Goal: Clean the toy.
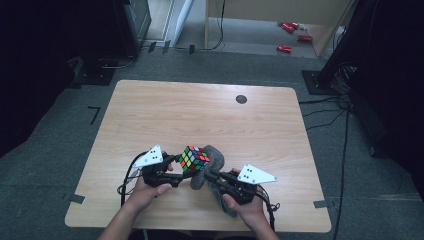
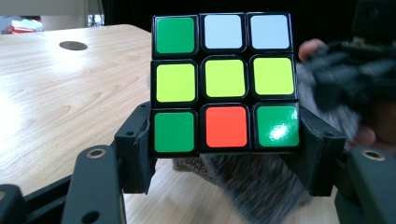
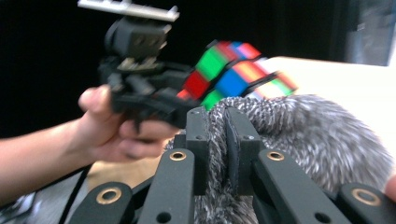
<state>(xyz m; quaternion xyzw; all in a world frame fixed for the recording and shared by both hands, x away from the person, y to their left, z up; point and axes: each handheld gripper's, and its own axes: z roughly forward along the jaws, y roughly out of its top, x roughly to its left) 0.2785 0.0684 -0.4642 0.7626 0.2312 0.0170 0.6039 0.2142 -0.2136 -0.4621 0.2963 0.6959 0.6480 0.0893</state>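
A person sits at the near edge of a light wooden table (image 1: pixel 210 115), with both forearms coming in from the near side and a two-jaw gripper in each hand. The left gripper (image 1: pixel 172 165), at the near left of centre in the high view, is clamped on a colourful puzzle cube (image 1: pixel 194 158), held just above the tabletop near the table's near-middle. In the left gripper view, the cube (image 2: pixel 224 83) sits between the two black jaws, which press on its bottom row from either side; the face toward the camera shows green, white and white squares on top, three yellow in the middle, and green, red and green below. The right gripper (image 1: pixel 212 176), just right of the cube, is closed tight on a fuzzy grey cloth (image 1: pixel 214 156). In the right gripper view, the two jaws pinch a fold of that cloth (image 3: pixel 322 135) between them, and the cloth bunches up against the cube's underside and right side. Beyond it, the left hand (image 3: pixel 112 126) and its gripper hold the tilted cube (image 3: pixel 233 74). A small dark round hole (image 1: pixel 241 99) marks the far part of the table, well apart from the hands.
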